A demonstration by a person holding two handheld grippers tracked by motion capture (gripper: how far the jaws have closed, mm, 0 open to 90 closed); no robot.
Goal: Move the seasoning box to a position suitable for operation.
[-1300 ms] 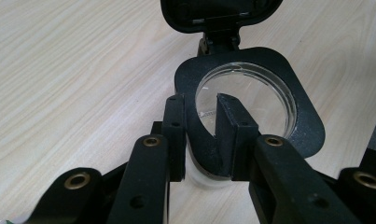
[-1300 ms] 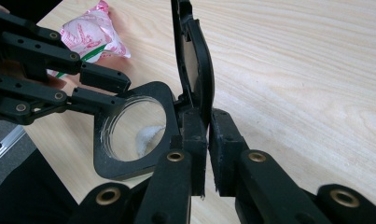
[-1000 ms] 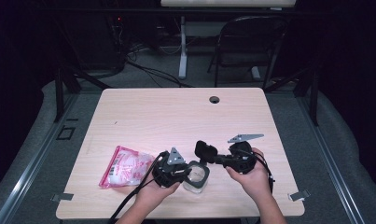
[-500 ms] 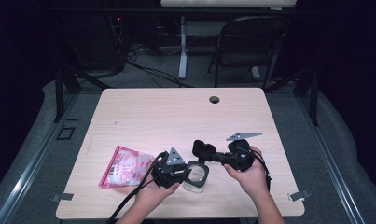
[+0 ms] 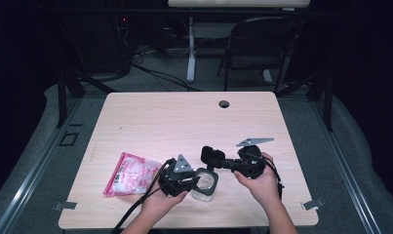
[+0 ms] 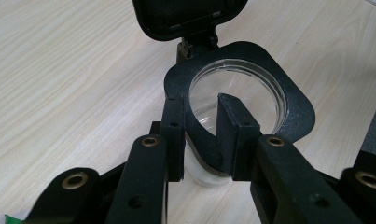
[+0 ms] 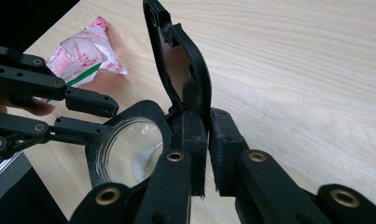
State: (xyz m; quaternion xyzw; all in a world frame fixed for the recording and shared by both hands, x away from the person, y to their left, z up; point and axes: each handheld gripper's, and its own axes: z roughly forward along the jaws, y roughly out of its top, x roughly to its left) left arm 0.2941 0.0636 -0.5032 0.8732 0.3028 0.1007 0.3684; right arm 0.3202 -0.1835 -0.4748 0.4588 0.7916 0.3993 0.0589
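A clear round jar (image 5: 205,184) with a black square collar stands near the table's front edge. Its hinged black lid (image 5: 212,156) is swung up. My left gripper (image 5: 198,179) is shut on the jar's collar (image 6: 288,98), one jaw inside the mouth and one outside; in the left gripper view the left gripper (image 6: 199,99) pinches that rim. My right gripper (image 5: 223,163) comes from the right, shut on the lid. In the right gripper view the right gripper (image 7: 208,114) clamps the lid (image 7: 176,60) at its hinge end. A little white powder lies inside the jar (image 7: 129,151).
A pink and white packet (image 5: 130,173) lies on the wooden table (image 5: 184,117) just left of my left hand; the packet (image 7: 85,56) is also behind the jar. A cable hole (image 5: 224,104) sits near the far edge. A folding chair (image 5: 262,44) stands beyond the table.
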